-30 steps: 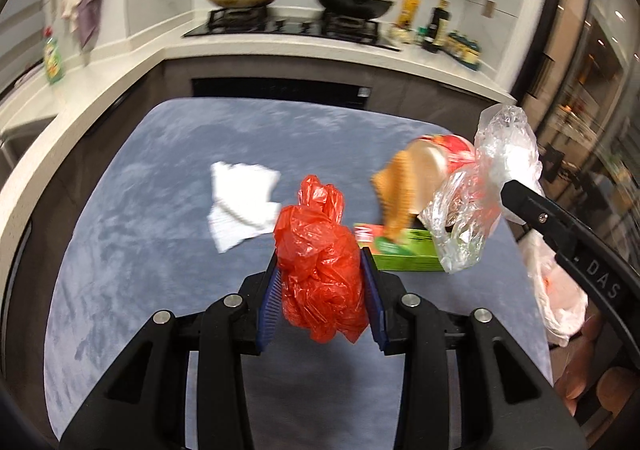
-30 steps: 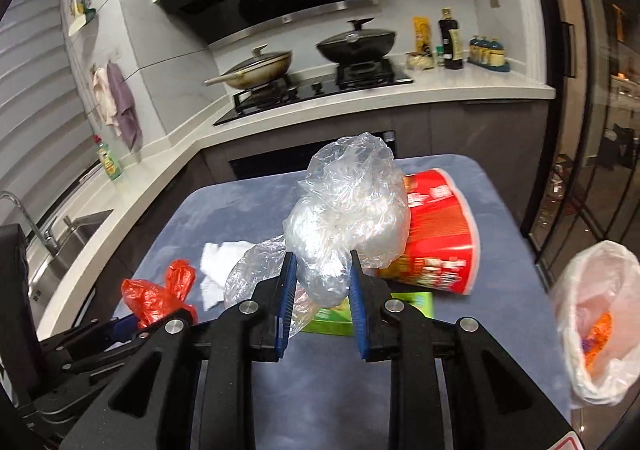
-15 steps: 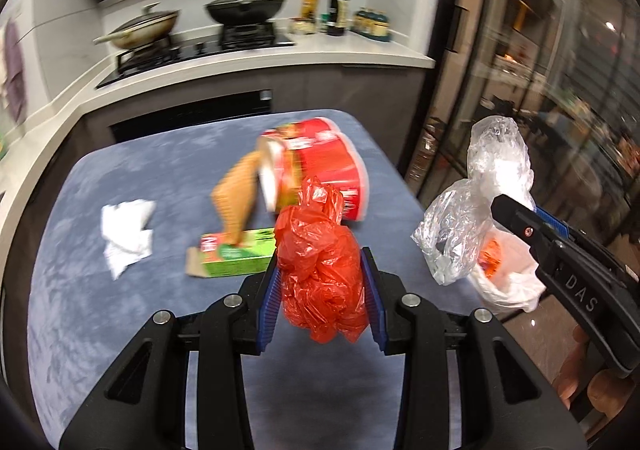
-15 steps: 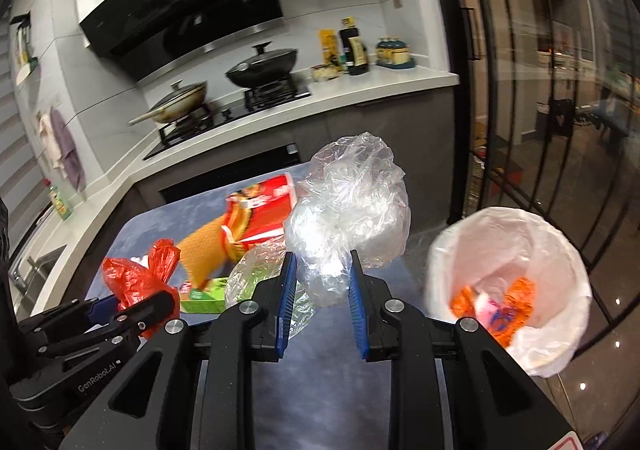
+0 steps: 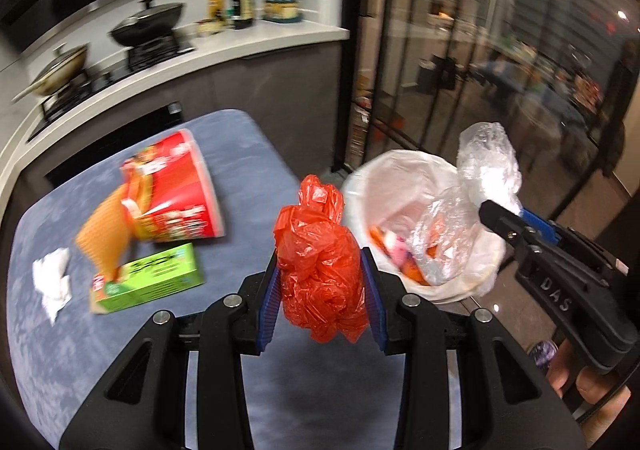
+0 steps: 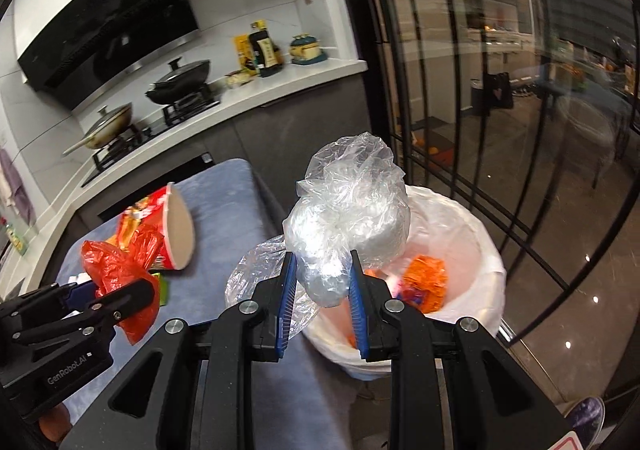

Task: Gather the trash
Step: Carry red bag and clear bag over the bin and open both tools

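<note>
My left gripper [image 5: 322, 282] is shut on a crumpled red plastic bag [image 5: 320, 262] above the blue table's right edge; it shows in the right wrist view [image 6: 120, 270] too. My right gripper [image 6: 323, 282] is shut on a crumpled clear plastic bag [image 6: 348, 218] and holds it over the near rim of a white-lined trash bin [image 6: 480, 250]. In the left wrist view the clear bag [image 5: 486, 162] hangs above the bin [image 5: 400, 186], which holds orange and pink scraps. A red paper tub [image 5: 176, 190], a green box [image 5: 152, 282] and a white tissue [image 5: 52, 282] lie on the table.
The blue table [image 5: 248, 166] ends just left of the bin. A kitchen counter with stove, pans and bottles [image 6: 260, 54] runs behind. Black-framed glass doors [image 6: 500, 90] stand right of the bin.
Both grippers have swung right with their bags. The bin has come from the far right to directly in front of the right gripper. The table items have shifted left in view.
</note>
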